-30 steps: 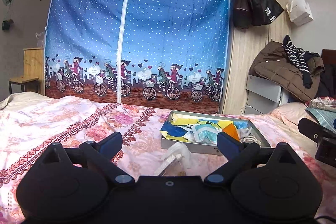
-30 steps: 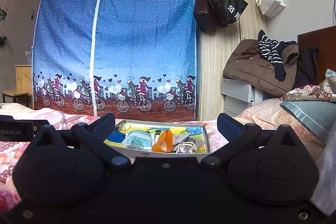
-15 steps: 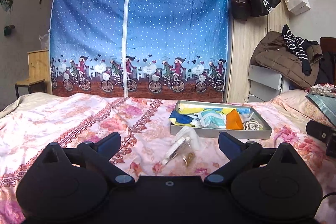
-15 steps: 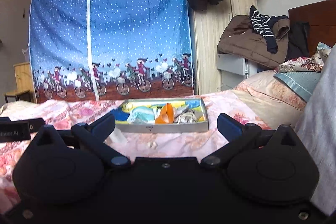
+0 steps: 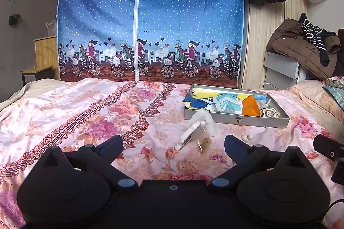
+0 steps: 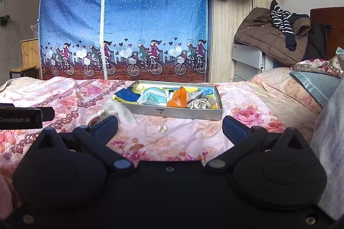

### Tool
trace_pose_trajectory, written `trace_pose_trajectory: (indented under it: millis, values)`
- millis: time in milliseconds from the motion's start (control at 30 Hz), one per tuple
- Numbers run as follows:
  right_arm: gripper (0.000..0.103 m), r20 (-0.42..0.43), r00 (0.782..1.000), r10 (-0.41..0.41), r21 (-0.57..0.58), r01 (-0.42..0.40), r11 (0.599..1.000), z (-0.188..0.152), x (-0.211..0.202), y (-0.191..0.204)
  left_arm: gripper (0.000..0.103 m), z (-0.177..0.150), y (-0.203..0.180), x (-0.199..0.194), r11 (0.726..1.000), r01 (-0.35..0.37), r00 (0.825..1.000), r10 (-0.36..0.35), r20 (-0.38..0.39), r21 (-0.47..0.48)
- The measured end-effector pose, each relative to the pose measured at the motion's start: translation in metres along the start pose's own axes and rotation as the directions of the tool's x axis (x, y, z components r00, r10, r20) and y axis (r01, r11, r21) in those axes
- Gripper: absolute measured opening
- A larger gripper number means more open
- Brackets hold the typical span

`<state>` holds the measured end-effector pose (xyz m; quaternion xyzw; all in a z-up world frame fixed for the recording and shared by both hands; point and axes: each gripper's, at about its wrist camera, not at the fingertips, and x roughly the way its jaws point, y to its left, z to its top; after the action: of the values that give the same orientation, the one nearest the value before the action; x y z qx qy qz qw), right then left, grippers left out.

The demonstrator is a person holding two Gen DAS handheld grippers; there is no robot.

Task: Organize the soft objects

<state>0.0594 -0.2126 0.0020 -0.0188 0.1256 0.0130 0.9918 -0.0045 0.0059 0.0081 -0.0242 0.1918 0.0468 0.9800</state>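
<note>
A grey tray (image 5: 236,120) (image 6: 178,113) lies on the floral bedspread, filled with soft items: a blue and yellow cloth (image 5: 196,101), a packet of masks (image 6: 154,96), an orange piece (image 6: 177,98) and a coiled cord (image 5: 269,114). In front of its left corner lie clear plastic bags (image 5: 197,130) (image 6: 120,110), and a small white object (image 5: 247,137) (image 6: 162,128) rests nearby. My left gripper (image 5: 174,143) hovers open over the bed just short of the bags. My right gripper (image 6: 169,124) is open and empty, short of the tray.
A blue zip wardrobe (image 5: 150,14) stands behind the bed beside a wooden cupboard (image 5: 268,35) hung with dark bags. Coats are heaped at the right (image 6: 273,35), with pillows (image 6: 311,87) on the bed. A grey sleeve (image 6: 331,143) fills the right edge.
Both views have tipped downward, showing more of the bedspread in front of the tray. The bags and the small white object now show in the right view. Both grippers stayed open.
</note>
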Motion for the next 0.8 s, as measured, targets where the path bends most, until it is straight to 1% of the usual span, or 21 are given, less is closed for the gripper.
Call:
trace_pose_trajectory:
  millis: [167,200,300,533,800]
  values:
    - [0.103,-0.015,1.000,-0.008,0.000,0.008,1.000,-0.004,0.003,0.003,0.101,-0.001,-0.005,0.003,1.000,0.006,1.000,-0.006,-0.007,0.026]
    - [0.103,-0.013,1.000,-0.007,0.003,0.008,1.000,-0.008,-0.005,-0.001,0.101,-0.002,-0.006,0.003,0.999,0.008,1.000,-0.008,-0.008,0.031]
    - [0.103,-0.018,1.000,-0.009,0.008,0.009,1.000,-0.009,-0.005,-0.002,0.101,-0.002,-0.008,0.004,0.999,-0.003,1.000,0.003,-0.016,0.043]
    - [0.103,-0.023,1.000,-0.006,0.032,0.007,0.999,-0.011,-0.014,-0.008,0.101,-0.002,-0.007,0.008,1.000,-0.016,0.999,0.017,-0.032,0.022]
    - [0.103,-0.054,0.998,-0.015,0.046,0.017,0.999,-0.013,-0.010,-0.005,0.101,-0.003,-0.007,0.013,1.000,-0.013,0.999,0.014,-0.040,0.027]
